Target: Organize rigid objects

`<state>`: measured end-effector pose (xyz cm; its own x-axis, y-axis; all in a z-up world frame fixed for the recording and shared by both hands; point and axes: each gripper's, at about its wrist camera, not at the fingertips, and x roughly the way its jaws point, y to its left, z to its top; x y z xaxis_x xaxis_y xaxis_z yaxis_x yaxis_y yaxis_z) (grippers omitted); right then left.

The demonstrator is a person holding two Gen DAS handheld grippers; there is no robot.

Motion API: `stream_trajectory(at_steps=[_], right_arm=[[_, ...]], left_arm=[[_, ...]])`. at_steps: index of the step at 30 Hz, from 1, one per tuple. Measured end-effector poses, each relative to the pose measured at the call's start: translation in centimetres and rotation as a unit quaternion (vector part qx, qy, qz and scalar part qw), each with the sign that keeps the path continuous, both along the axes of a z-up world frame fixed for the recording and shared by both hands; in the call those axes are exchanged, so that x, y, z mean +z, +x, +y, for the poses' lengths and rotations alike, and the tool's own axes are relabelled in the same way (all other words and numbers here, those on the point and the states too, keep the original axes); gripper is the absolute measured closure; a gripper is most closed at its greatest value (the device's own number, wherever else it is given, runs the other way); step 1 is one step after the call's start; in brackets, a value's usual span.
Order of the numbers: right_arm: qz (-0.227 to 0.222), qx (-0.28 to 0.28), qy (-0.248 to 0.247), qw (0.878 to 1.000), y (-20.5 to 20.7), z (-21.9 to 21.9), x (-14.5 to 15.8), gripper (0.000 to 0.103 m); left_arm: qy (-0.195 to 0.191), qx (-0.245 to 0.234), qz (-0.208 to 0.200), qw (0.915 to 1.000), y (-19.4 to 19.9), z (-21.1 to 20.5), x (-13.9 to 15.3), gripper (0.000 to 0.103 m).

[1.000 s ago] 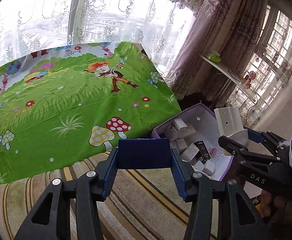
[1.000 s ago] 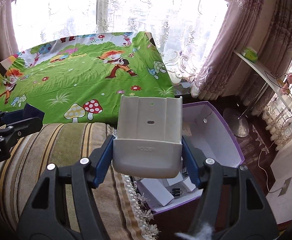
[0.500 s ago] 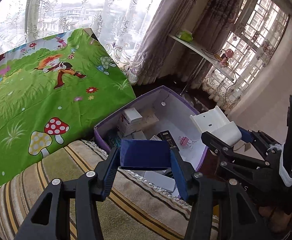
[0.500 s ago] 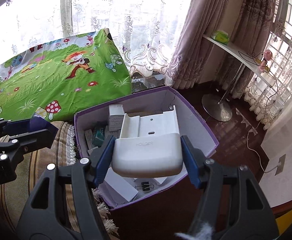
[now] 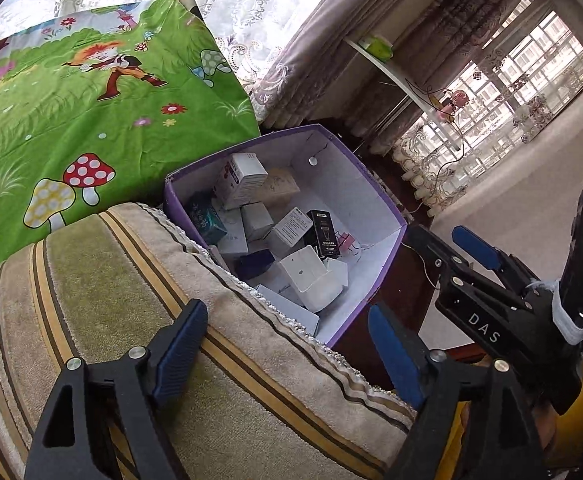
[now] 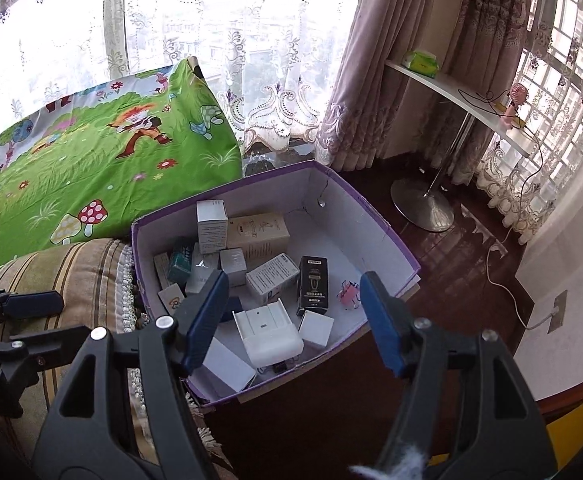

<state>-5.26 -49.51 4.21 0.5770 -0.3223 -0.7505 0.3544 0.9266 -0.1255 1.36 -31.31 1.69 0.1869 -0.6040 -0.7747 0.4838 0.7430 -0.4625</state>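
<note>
Both grippers hang over the purple box with jaws wide and empty, the left gripper having just opened. The white holder and blue box lie inside with the other cartons, so drop-off looks done.

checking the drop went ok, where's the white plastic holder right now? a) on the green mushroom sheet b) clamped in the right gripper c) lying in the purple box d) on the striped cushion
c: the white plastic holder lies among the small cartons inside the purple box, with the right gripper open and empty above it.

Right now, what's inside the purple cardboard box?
The purple cardboard box holds a white plastic holder, a black carton, a blue box and white cartons. What lies beneath the pile is covered.
</note>
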Motion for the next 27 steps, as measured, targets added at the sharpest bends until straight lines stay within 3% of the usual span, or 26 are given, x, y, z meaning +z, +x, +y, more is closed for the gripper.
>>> stream_trajectory(at_steps=[10, 27], right_arm=[[0.005, 0.000, 0.003, 1.000, 0.0, 0.0, -0.5, 0.032], [0.010, -0.001, 0.011, 1.000, 0.0, -0.2, -0.8, 0.032]], left_arm=[[0.026, -0.018, -0.028, 0.9991, -0.8, -1.3, 0.0, 0.003], [0.021, -0.024, -0.026, 0.9991, -0.7, -1.3, -0.3, 0.001]])
